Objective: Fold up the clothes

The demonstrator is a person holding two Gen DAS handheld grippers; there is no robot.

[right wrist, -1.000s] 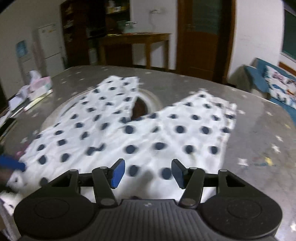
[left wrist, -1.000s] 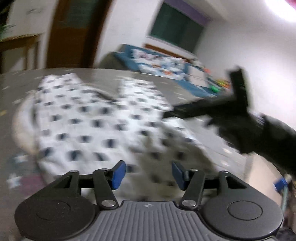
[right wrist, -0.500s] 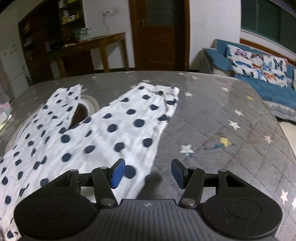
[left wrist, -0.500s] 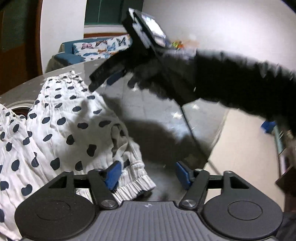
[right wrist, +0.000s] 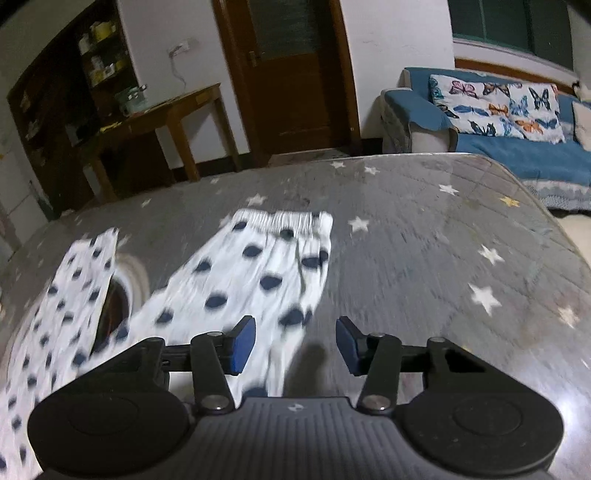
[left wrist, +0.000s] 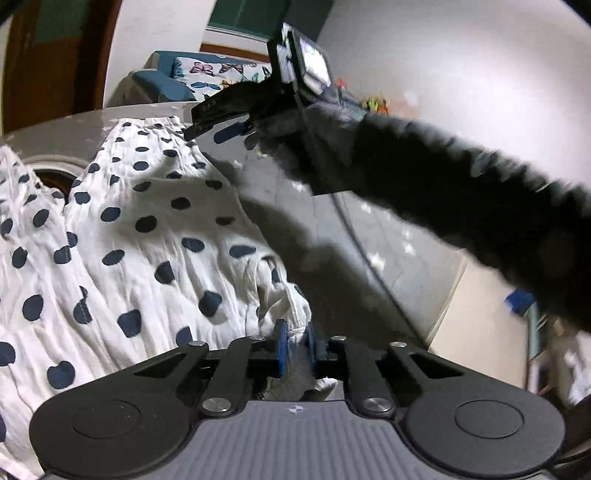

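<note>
Left gripper (left wrist: 294, 345) has just closed, clamped on the polka-dot trousers' (left wrist: 122, 236) waistband corner to lift it; right gripper (right wrist: 293, 345), closing but apart, hangs over their edge

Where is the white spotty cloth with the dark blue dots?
The white polka-dot cloth lies spread on the grey star-patterned table, left of centre in the right wrist view; the left gripper pinches its near corner.

1. Sofa (right wrist: 532, 155), blue, at two o'clock beyond the table (right wrist: 424, 236).
2. Butterfly cushion (right wrist: 495, 107) on the sofa's back.
3. Brown door (right wrist: 295, 74) at twelve o'clock.
4. Wooden desk (right wrist: 166, 114) at ten o'clock, cluttered.
5. Dark shelves (right wrist: 96, 55) behind the desk.
6. Green window (right wrist: 517, 26), upper right.
</note>
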